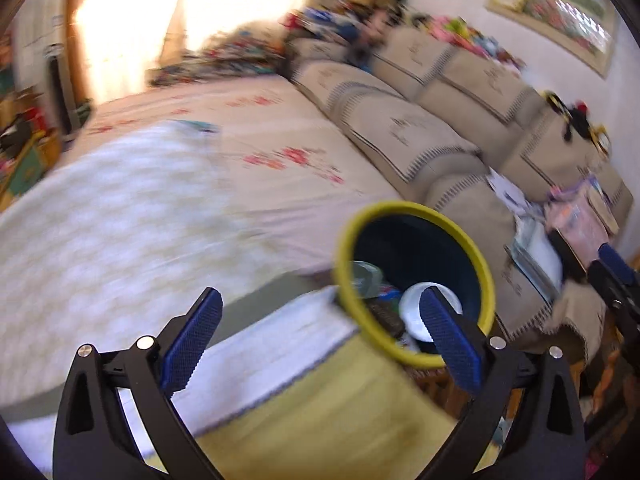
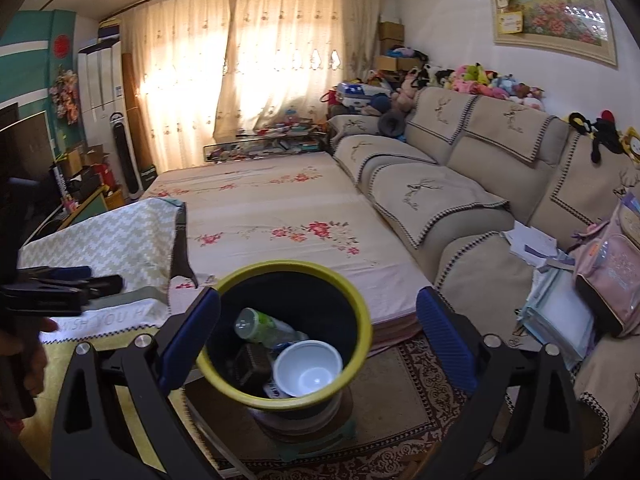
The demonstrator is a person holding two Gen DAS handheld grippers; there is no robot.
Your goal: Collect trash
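Note:
A dark trash bin with a yellow rim (image 2: 352, 364) stands on a small stand over the rug. Inside lie a white bowl (image 2: 308, 368), a clear plastic bottle with a green label (image 2: 264, 326) and a dark box (image 2: 252, 360). My right gripper (image 2: 318, 340) is open and empty, hovering just above the bin's mouth. In the blurred left wrist view the bin rim (image 1: 484, 276) shows to the right, with the white bowl (image 1: 412, 312) inside. My left gripper (image 1: 320, 340) is open and empty above a cloth-covered table, left of the bin. It also shows in the right wrist view (image 2: 76, 280).
A bed with a floral sheet (image 2: 280, 216) lies behind the bin. A beige sofa (image 2: 460, 184) runs along the right, with papers and a pink backpack (image 2: 608, 268) on it. A table with a zigzag cloth (image 2: 100, 240) stands at left. A patterned rug (image 2: 400, 420) covers the floor.

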